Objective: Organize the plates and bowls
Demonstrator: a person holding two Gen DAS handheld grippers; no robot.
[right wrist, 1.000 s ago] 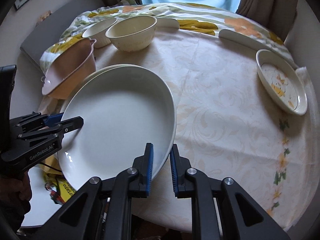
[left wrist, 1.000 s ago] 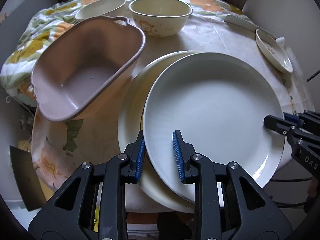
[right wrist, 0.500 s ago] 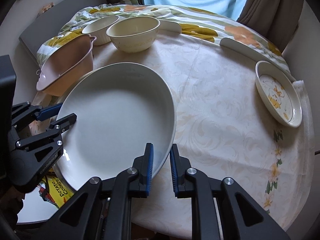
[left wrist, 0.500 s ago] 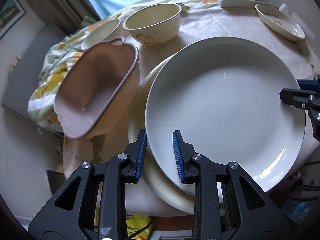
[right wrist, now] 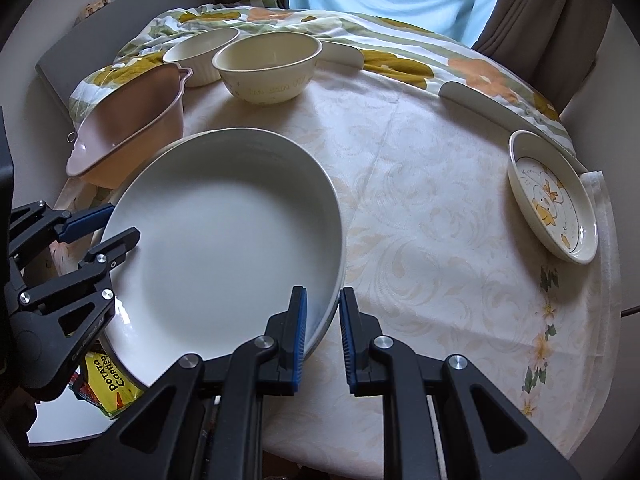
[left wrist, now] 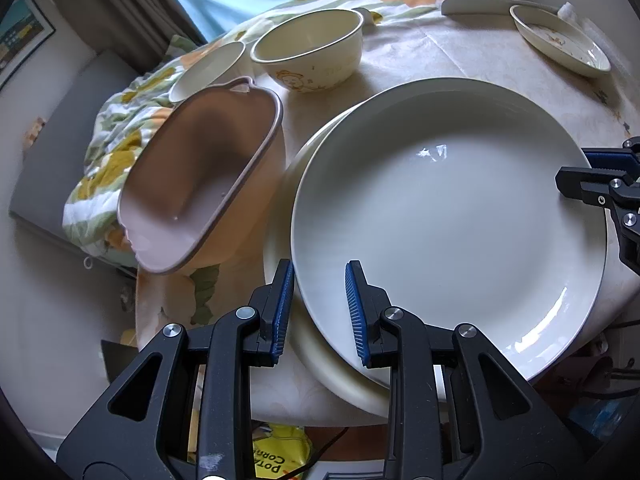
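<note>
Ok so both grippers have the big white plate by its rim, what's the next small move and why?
Probably lower the big white plate straight down onto the cream plate beneath it, then let go. The left gripper and right gripper clamp opposite rims, and the top plate sits offset from the one below, so nudging it toward the pink tub first should line them up.

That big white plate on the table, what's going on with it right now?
A person is holding the large white plate from two sides with handheld tools. The left tool is clamped on its near rim and the right tool on the opposite edge. The plate sits over a second plate of similar size underneath it. The pink tub, two bowls and a small patterned dish rest untouched on the tablecloth.
</note>
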